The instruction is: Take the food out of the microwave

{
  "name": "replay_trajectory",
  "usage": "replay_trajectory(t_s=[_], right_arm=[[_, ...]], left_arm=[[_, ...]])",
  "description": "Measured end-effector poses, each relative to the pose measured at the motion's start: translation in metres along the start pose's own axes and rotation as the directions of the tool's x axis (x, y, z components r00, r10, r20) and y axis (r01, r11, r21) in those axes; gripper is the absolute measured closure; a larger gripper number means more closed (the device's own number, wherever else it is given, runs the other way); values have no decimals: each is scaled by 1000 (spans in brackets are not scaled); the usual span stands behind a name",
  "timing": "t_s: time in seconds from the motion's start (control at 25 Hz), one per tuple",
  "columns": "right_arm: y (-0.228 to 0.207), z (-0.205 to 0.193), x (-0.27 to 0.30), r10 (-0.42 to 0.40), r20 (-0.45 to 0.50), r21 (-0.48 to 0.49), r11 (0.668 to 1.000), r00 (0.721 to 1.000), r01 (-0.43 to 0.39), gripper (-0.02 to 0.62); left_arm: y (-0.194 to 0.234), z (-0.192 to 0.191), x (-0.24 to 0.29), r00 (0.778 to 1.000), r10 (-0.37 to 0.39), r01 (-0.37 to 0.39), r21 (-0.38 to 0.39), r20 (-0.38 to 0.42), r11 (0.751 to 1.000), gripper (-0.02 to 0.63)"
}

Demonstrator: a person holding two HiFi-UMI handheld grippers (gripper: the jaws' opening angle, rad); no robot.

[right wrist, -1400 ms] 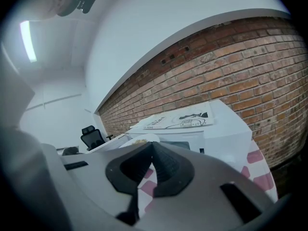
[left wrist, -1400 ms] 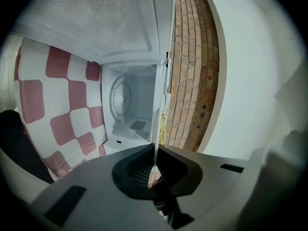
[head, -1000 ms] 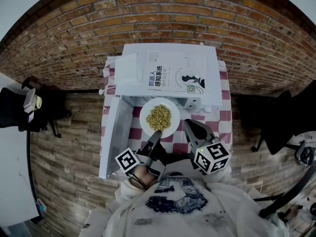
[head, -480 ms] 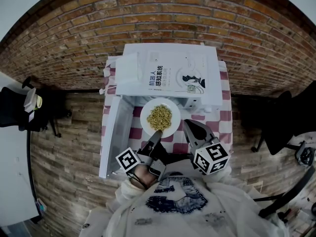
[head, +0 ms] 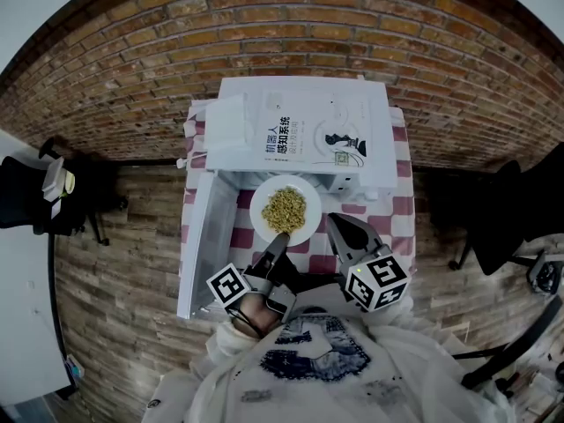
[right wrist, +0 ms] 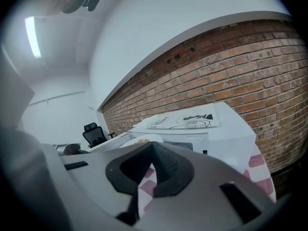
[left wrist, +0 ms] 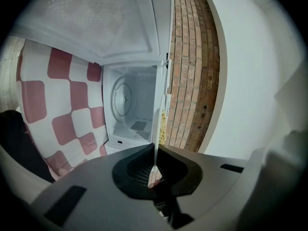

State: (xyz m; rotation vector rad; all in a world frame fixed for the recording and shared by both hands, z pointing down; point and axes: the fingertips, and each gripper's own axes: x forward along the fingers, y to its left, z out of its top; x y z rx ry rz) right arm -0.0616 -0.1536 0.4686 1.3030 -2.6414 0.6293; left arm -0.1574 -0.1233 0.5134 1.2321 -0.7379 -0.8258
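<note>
Fingers [left wrist: 177, 159] of my left gripper [left wrist: 155, 148] clamp the plate [head: 308, 226] rim; right gripper [right wrist: 153, 146] closed, empty. I judge the plate stiff, breakable, slick; grainy food [head: 284, 210] spills if tilted.

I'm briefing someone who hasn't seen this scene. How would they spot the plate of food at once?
Find the white microwave on the red-and-white checked tablecloth against the brick wall. Before its open front is a round white plate heaped with yellowish grains, its near rim pinched by the left gripper. It is the only dish in view.
</note>
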Motion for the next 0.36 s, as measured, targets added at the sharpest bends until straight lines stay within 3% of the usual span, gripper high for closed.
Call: replay_trajectory(t_s=[0.36], right_arm=[[0, 1, 1, -2, -2, -1, 1000, 1000, 2, 581]], left_arm=[[0, 0, 0, 1000, 0, 0, -5, -3, 1000, 586]])
